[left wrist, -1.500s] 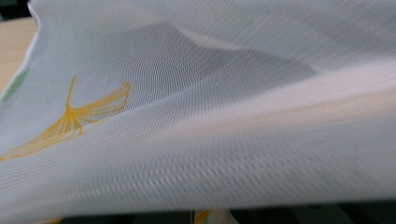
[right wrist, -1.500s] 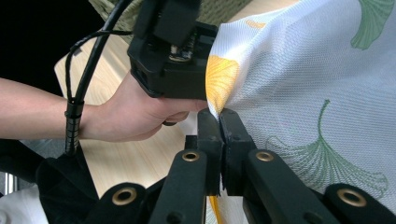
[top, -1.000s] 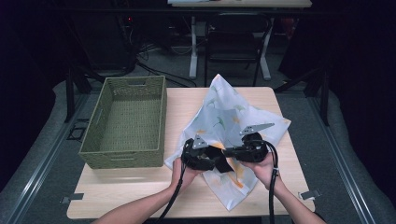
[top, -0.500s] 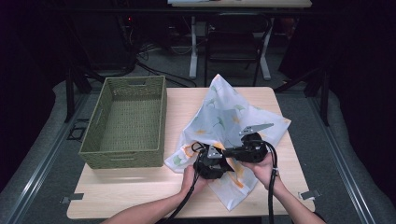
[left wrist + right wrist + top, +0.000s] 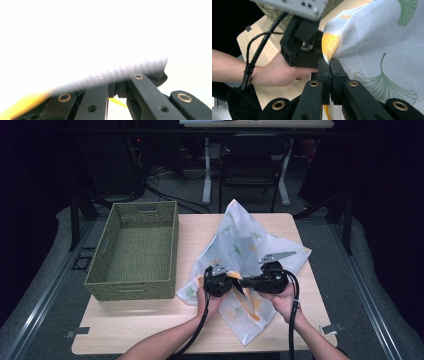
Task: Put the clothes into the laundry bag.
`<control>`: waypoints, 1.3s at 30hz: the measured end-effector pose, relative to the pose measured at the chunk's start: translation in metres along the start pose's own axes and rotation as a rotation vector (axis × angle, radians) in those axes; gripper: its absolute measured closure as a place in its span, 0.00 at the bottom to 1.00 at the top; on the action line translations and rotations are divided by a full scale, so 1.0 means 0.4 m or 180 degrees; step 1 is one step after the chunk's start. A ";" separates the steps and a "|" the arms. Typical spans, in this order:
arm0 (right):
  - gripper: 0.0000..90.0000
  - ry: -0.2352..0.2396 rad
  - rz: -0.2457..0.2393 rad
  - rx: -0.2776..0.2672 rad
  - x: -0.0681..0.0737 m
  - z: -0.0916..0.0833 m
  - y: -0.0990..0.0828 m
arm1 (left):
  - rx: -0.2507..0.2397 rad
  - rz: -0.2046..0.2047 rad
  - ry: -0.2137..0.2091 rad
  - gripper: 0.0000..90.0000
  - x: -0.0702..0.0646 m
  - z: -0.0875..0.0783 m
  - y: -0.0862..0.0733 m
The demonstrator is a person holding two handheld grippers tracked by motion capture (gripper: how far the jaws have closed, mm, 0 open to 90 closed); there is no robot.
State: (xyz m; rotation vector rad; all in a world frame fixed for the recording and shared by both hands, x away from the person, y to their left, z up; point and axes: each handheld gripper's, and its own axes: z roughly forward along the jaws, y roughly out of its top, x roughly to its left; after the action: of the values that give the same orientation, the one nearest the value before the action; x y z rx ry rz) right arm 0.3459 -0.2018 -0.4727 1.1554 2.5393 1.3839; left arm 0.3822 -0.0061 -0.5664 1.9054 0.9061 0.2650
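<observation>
a: start from the left. what stands there?

b: a woven green basket on the left half of the wooden table, its near wall just beside the cloth's left edge

a: the cloth?

b: a white cloth with leaf print lies crumpled on the table's right half, one peak raised at the far side, a corner hanging toward the near edge

a: left gripper?

b: the left gripper sits at the cloth's near left part. its jaws have just been closing and now stand together with cloth pinched between them; in the left gripper view the fabric drapes over the jaw tips, blurred and overexposed

a: right gripper?

b: the right gripper is just beside the left one, pointing toward it. in the right gripper view its jaws are clamped on a fold of the cloth at a yellow leaf, with the left gripper's body close behind

a: the hands?

b: both hold the grippers from the near side, cables trailing back
</observation>
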 end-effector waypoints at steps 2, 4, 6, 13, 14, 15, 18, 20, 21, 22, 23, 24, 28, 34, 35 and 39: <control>0.99 0.0002 -0.0006 0.0057 -0.002 0.007 -0.002 | -0.0068 -0.0076 0.0099 0.99 0.006 0.010 0.001; 0.99 -0.0002 -0.0015 0.0082 -0.001 0.009 -0.003 | -0.0082 -0.0124 0.0125 0.99 0.006 0.013 0.000; 0.99 -0.0020 -0.0008 0.0121 -0.004 0.013 -0.006 | -0.0015 -0.0110 0.0158 0.99 0.010 0.018 -0.002; 0.98 -0.0073 0.0002 0.0309 -0.013 0.031 -0.015 | 0.0456 0.0150 0.0001 0.60 0.016 -0.011 -0.002; 0.98 -0.0073 0.0002 0.0309 -0.013 0.031 -0.015 | 0.0474 0.0186 -0.0017 0.60 0.013 -0.018 -0.006; 0.98 -0.0090 -0.0031 0.0351 -0.013 0.038 -0.016 | 0.0549 0.0213 -0.0031 0.50 0.010 -0.033 -0.010; 0.98 -0.0090 -0.0047 0.0376 -0.012 0.042 -0.017 | 0.0699 0.0329 -0.0009 0.46 0.004 -0.072 -0.021; 0.98 -0.0106 -0.0076 0.0387 -0.010 0.043 -0.017 | 0.0758 0.0352 0.0007 0.45 0.002 -0.096 -0.029; 0.98 -0.0113 -0.0086 0.0386 -0.009 0.043 -0.017 | 0.0811 0.0382 0.0004 0.45 0.006 -0.108 -0.031; 0.98 -0.0113 -0.0086 0.0386 -0.009 0.043 -0.017 | 0.0820 0.0387 0.0030 0.45 0.008 -0.116 -0.034; 0.98 -0.0113 -0.0086 0.0384 -0.009 0.043 -0.017 | 0.0832 0.0396 0.0036 0.46 0.013 -0.122 -0.040; 0.98 -0.0112 -0.0089 0.0387 -0.008 0.043 -0.017 | 0.0892 0.0411 0.0045 0.49 0.019 -0.124 -0.043; 0.98 -0.0118 -0.0098 0.0416 -0.009 0.048 -0.016 | 0.0996 0.0412 -0.0029 0.92 0.032 -0.104 -0.064; 0.98 -0.0182 -0.0099 0.0435 -0.016 0.044 -0.019 | 0.1000 0.0584 -0.0222 0.99 0.000 -0.136 -0.066; 0.98 -0.0196 -0.0112 0.0435 -0.017 0.044 -0.019 | 0.1000 0.0584 -0.0222 0.99 0.000 -0.136 -0.066; 0.98 -0.0219 -0.0133 0.0443 -0.014 0.042 -0.019 | 0.1117 0.0676 -0.0398 0.99 -0.035 -0.164 -0.089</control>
State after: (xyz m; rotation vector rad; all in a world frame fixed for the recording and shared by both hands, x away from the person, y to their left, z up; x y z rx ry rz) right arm 0.3516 -0.1957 -0.4901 1.1411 2.6309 1.1543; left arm 0.3207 0.0379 -0.5606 2.3202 0.6996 0.1145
